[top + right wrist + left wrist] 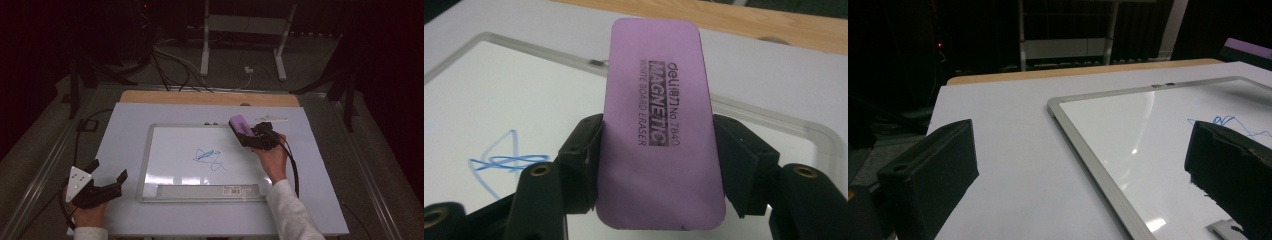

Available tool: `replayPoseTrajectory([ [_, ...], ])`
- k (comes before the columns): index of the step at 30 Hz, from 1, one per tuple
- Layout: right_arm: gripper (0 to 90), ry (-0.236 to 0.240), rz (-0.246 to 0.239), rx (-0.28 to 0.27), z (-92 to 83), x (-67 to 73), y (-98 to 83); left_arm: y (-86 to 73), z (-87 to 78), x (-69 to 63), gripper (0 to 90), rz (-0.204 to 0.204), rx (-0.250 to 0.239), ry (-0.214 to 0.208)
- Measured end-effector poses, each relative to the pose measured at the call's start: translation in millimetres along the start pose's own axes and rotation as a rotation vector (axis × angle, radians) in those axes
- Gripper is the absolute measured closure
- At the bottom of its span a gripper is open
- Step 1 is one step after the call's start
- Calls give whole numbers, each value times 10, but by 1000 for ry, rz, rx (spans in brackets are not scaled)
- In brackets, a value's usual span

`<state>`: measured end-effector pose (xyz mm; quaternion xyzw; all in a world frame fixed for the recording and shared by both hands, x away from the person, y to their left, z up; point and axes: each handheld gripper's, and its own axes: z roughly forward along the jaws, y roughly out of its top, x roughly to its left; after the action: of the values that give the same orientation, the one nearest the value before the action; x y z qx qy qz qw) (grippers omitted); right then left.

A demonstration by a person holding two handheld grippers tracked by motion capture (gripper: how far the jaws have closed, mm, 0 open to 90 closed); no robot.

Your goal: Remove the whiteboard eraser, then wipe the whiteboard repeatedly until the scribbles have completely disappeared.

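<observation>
Purple eraser [659, 135] clamped flat between right gripper [255, 137] jaws, over far right corner of whiteboard [150, 150] (blue scribble [209, 157] near its middle) | right hand [272, 160] stretched forward, wrist raised | left gripper [100, 182] rested near left on table [125, 120], jaws wide, empty.

Beyond my table's far wooden edge [210, 97] | white stand legs [205, 45] on the floor | cables [170, 65] trailing there | white marker [272, 119] lying by the board's far-right corner.
</observation>
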<state>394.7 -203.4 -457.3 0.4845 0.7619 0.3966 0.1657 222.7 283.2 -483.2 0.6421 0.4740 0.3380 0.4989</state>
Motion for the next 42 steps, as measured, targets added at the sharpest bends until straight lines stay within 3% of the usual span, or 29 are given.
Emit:
replayPoseTrajectory([
  [8, 413, 34, -45, -8, 31, 244, 36, -1, 3, 4, 14, 1, 0, -1],
  [23, 412, 75, -100, 6, 71, 433, -12, -4, 4, 1, 14, 0, 2, 1],
  [33, 412, 128, -162, 49, 136, 634, -144, -3, -8, 11, 14, -4, 2, 5],
  [42, 412, 140, -210, 110, 222, 773, -309, -7, -8, 19, 14, -9, 0, 5],
])
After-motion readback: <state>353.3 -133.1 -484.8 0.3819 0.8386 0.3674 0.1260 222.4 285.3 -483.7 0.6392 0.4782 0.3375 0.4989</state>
